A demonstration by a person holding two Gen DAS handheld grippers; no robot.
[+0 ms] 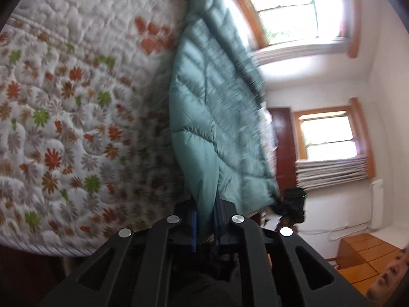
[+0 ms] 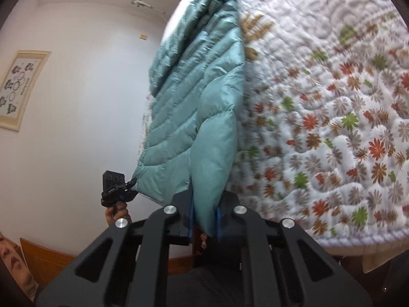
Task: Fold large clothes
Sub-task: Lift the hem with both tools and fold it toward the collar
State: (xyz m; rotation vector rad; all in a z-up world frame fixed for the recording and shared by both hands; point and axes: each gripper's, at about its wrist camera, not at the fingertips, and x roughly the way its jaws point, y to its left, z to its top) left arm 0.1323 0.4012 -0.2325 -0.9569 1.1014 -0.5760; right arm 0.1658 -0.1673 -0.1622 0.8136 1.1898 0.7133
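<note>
Teal puffer jacket is hanging stretched above the quilted bed, its long axis running away from both tongs. The left tongs and right tongs are each clamping a near corner, equally close, the jacket's far end trailing onto the bed.

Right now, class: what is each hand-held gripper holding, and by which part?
Both grip the teal puffer jacket: the left hand-held gripper and the right hand-held gripper each pinch a lower corner or edge.

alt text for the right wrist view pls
The right claw is shut on a corner of a teal puffer jacket, held up beside a floral quilt. The left claw grips another corner against a white wall.
</note>
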